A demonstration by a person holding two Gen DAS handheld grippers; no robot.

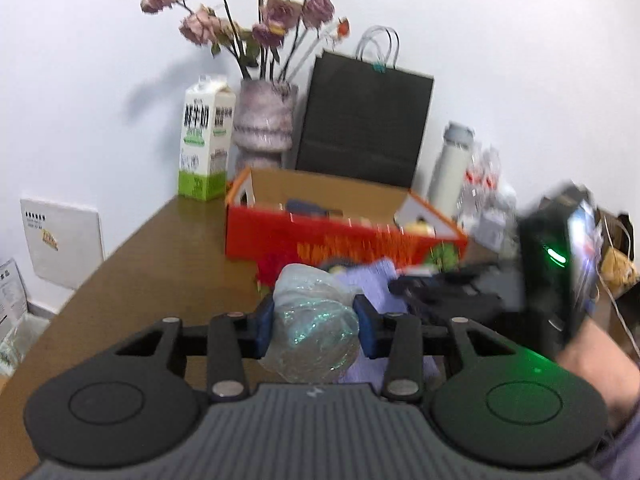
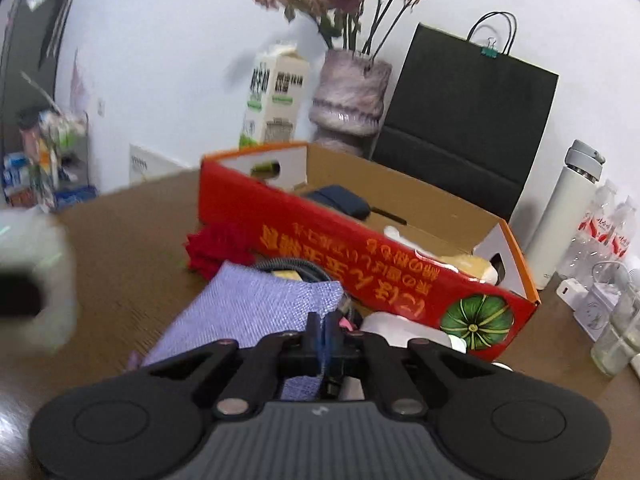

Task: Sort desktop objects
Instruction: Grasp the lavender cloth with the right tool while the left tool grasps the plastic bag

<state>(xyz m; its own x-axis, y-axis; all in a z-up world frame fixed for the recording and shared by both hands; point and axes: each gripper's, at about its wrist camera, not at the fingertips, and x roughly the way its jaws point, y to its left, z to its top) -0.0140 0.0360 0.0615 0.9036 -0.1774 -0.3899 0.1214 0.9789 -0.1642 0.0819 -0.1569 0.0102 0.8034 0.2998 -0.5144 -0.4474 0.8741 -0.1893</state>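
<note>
**Plastic wad in my left claw, right claw pinched shut**

My left claw [image 1: 316, 322] stands partly open, its blue pads [image 1: 264, 326] pressed against both sides of a crumpled clear plastic wad [image 1: 314, 316] that I hold above the brown table [image 1: 140, 264]. My right claw [image 2: 325, 340] has its pads drawn together with no gap between them; whether they pinch the edge of the purple woven pouch [image 2: 256, 312] beneath them, I cannot tell. Past the pouch lies a red flower [image 2: 218, 248], touching the long wall of the red cardboard box [image 2: 360, 264]. Inside the box rests a dark blue case [image 2: 340, 200]. Behind the box stand a milk carton [image 1: 206, 140], a vase of dried roses [image 1: 264, 124] and a black paper bag [image 1: 364, 120].
</note>
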